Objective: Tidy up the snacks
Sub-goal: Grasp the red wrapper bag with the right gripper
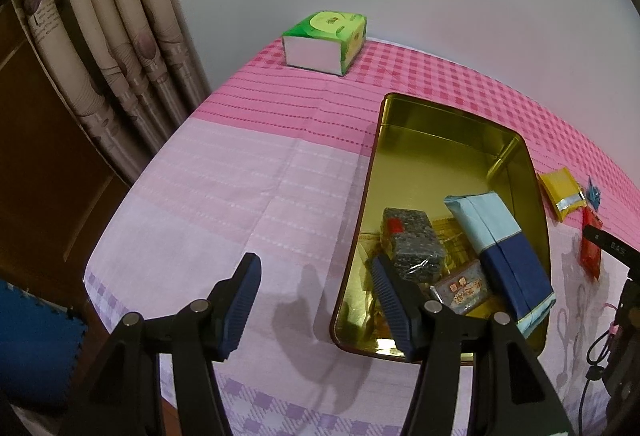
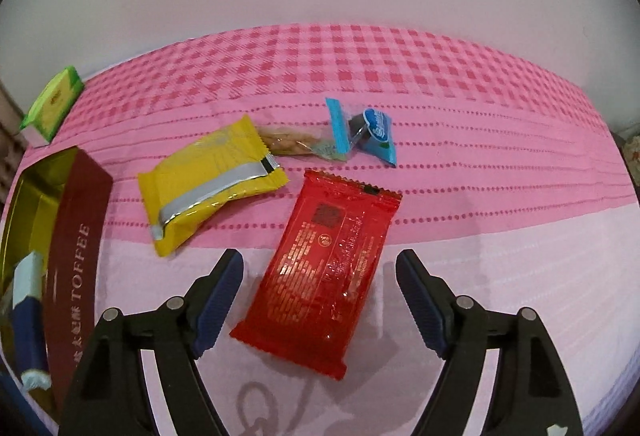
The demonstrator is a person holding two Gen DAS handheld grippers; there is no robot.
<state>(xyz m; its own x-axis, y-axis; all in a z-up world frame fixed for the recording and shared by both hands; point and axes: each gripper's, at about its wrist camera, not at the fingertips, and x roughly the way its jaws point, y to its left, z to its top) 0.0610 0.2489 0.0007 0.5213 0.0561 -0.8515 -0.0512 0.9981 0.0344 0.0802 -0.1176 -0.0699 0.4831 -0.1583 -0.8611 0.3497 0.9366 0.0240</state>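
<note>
A gold-lined toffee tin (image 1: 424,139) lies open on the pink cloth, with a dark speckled pack (image 1: 412,244), a blue and pale-blue pack (image 1: 504,252) and a small printed pack (image 1: 464,290) inside. My left gripper (image 1: 316,304) is open and empty, above the tin's near left edge. My right gripper (image 2: 320,296) is open, its fingers on either side of a red snack pack (image 2: 324,264) lying on the cloth. Beyond lie a yellow pack (image 2: 208,179), a clear nut pack (image 2: 296,143) and a blue pack (image 2: 368,131). The tin's maroon wall (image 2: 76,256) is at the left.
A green tissue box (image 1: 324,39) stands at the table's far left by the wall; it also shows in the right wrist view (image 2: 52,103). Curtains (image 1: 104,35) hang left of the table. The table's left edge drops off near a blue mat (image 1: 32,340).
</note>
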